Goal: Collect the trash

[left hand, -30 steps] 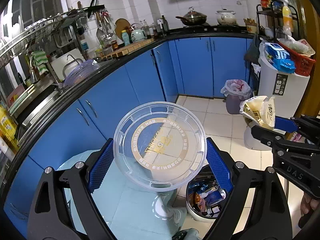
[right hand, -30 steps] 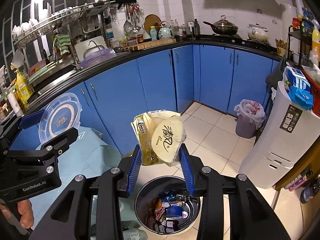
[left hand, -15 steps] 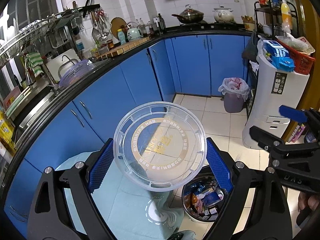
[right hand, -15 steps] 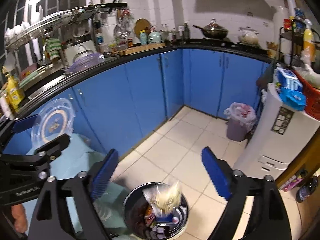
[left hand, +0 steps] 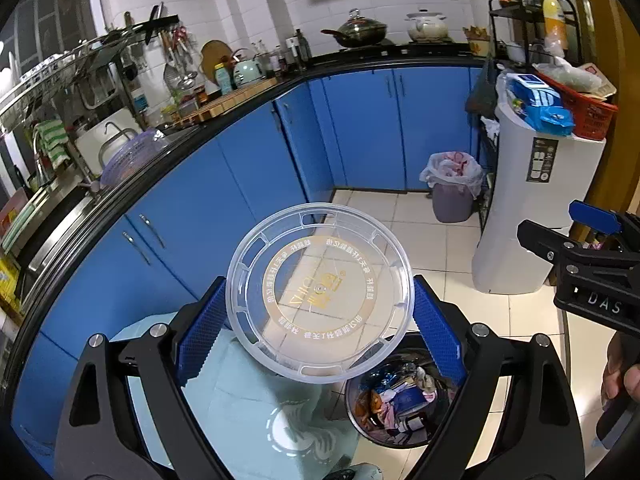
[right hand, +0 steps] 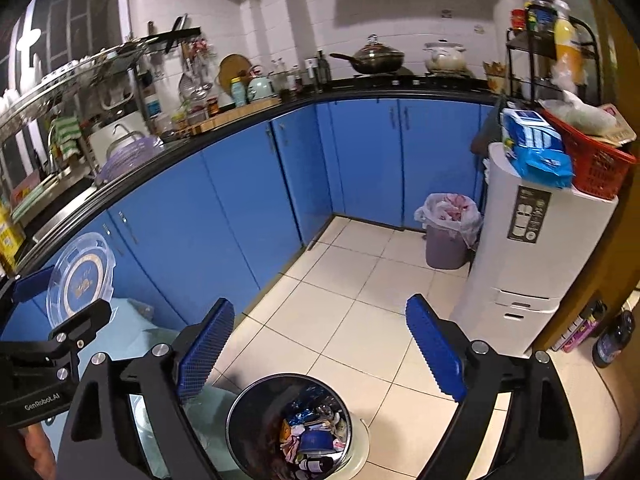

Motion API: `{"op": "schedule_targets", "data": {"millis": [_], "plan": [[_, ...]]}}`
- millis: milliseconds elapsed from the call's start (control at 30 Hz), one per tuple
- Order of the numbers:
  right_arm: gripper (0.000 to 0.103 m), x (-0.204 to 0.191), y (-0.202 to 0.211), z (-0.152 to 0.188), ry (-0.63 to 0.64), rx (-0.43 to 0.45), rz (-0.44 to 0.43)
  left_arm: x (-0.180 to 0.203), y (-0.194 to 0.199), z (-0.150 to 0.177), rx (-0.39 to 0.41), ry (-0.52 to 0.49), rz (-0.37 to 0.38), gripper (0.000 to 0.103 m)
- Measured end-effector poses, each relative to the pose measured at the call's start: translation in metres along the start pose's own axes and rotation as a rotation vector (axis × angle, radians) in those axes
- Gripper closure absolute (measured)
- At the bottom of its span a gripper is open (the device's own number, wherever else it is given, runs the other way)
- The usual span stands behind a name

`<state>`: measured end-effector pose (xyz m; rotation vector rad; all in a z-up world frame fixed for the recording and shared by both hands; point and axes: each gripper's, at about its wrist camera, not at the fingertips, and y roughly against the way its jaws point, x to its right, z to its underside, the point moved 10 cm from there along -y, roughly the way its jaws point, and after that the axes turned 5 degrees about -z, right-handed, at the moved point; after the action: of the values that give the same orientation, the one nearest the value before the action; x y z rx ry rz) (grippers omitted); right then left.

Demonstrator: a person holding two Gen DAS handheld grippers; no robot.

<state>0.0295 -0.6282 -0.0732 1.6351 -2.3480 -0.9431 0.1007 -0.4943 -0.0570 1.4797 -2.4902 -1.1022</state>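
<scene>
Over the open trash bin (right hand: 296, 424) on the kitchen floor — drop step half done. Right gripper (right hand: 320, 354) stands wide and empty, its jaws just opened. Left gripper (left hand: 318, 320) clamps one clear lid (left hand: 320, 294) — next, carry it above the bin, release. Two bins, one lid.

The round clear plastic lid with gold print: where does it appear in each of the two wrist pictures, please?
Left wrist view: the round clear plastic lid is at the centre, between the blue pads of the left gripper.
Right wrist view: the lid is at the far left edge, small, seen at an angle.
Shared landmark: the round metal trash bin on the floor, below the lid.
</scene>
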Motion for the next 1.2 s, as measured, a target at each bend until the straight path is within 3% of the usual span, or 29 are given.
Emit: {"op": "schedule_targets", "data": {"millis": [500, 700, 1200], "plan": [[0.017, 0.034, 0.005, 0.0, -0.054, 0.009, 0.024, 0.034, -0.005, -0.017, 0.003, -0.046, 0.028, 0.013], [0.017, 0.035, 0.005, 0.0, -0.053, 0.009, 0.024, 0.032, -0.008, -0.018, -0.007, -0.022, 0.029, 0.004], [0.017, 0.023, 0.005, -0.002, -0.019, 0.011, 0.036, 0.017, -0.017, -0.008, -0.049, 0.029, 0.019, 0.004]]}}
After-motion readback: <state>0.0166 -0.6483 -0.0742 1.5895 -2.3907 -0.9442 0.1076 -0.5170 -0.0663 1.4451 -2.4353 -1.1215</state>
